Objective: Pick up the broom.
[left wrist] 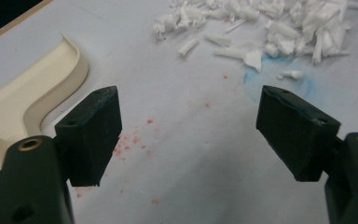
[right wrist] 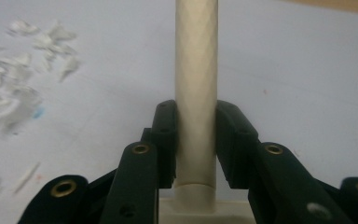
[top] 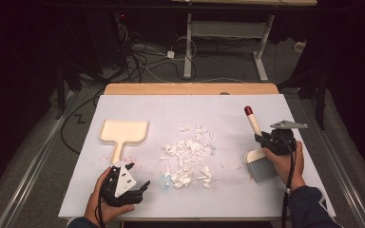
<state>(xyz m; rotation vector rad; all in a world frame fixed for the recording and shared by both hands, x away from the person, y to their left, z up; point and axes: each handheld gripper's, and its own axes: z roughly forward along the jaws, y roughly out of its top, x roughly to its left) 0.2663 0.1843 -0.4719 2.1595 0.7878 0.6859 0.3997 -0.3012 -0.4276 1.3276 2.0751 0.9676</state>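
High view: scraps (top: 190, 156) between dustpan (top: 123, 132), brush (top: 259, 156)

A white sheet (top: 190, 114) covers a wooden table (top: 190, 89), leaving its far edge bare. Red specks (left wrist: 130, 140) and a pale blue stain (left wrist: 279, 81) mark the sheet. Beyond, tangled cables (top: 142, 57) lie on grey floor beside what appears to be a white desk frame (top: 188, 52).

Wooden table (top: 190, 89) under a white sheet (top: 171, 108), cream dustpan (top: 123, 131) lying left, white paper scraps (top: 190, 154) piled mid-sheet
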